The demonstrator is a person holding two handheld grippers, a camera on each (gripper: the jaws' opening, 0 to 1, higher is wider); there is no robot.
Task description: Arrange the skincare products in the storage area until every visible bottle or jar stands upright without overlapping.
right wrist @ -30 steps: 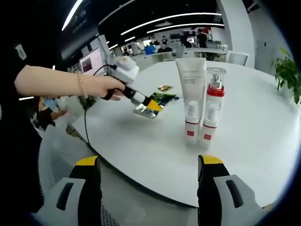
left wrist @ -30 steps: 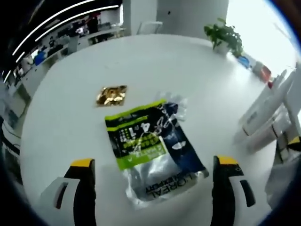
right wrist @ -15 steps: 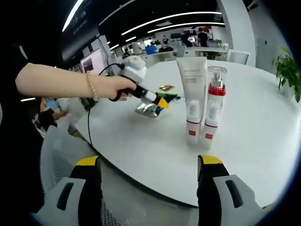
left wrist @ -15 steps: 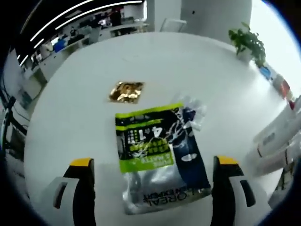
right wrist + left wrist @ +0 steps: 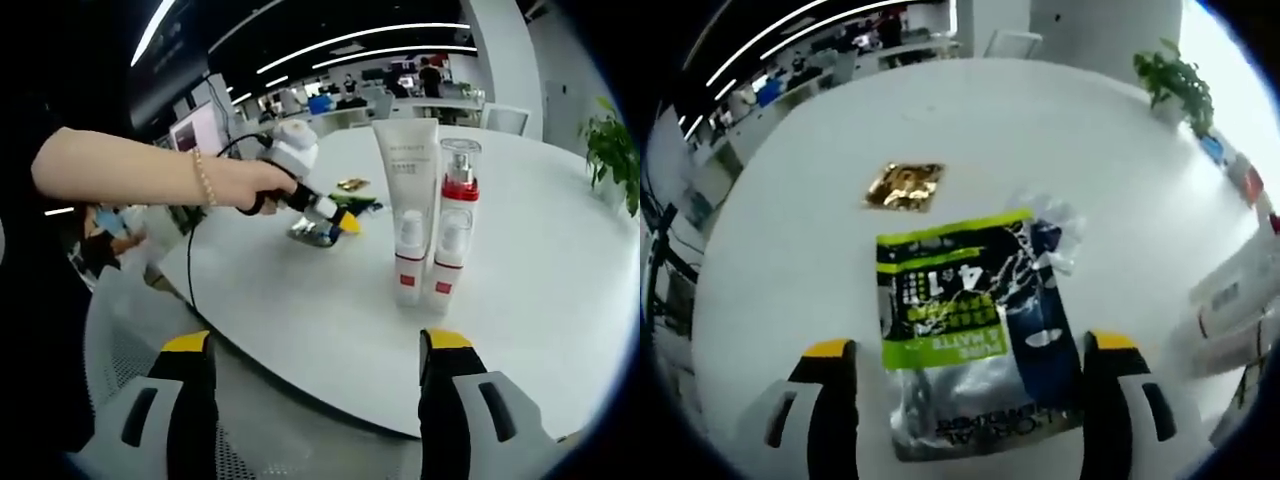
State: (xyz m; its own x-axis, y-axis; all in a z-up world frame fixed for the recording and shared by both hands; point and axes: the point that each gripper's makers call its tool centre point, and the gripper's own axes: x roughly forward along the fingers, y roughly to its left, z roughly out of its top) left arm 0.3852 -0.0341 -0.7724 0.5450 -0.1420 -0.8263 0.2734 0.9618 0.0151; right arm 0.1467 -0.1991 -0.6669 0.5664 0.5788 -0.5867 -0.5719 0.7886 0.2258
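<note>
Left gripper view: green-and-silver foil sachet (image 5: 975, 345) lies flat between open claw (image 5: 975, 410) jaws.

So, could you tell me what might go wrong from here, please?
The sachet pack lies flat on the white table between the open jaws of the left gripper, so they may slide over it without gripping. The white tube and spray bottle stand close together; a careless nudge could topple both.

White round table (image 5: 790, 250); sachet (image 5: 970, 340) lime green, navy and silver with white print; far small packet (image 5: 904, 186) gold; tube (image 5: 406, 210) white with red base band; right bottle (image 5: 452, 235) clear, red collar
</note>
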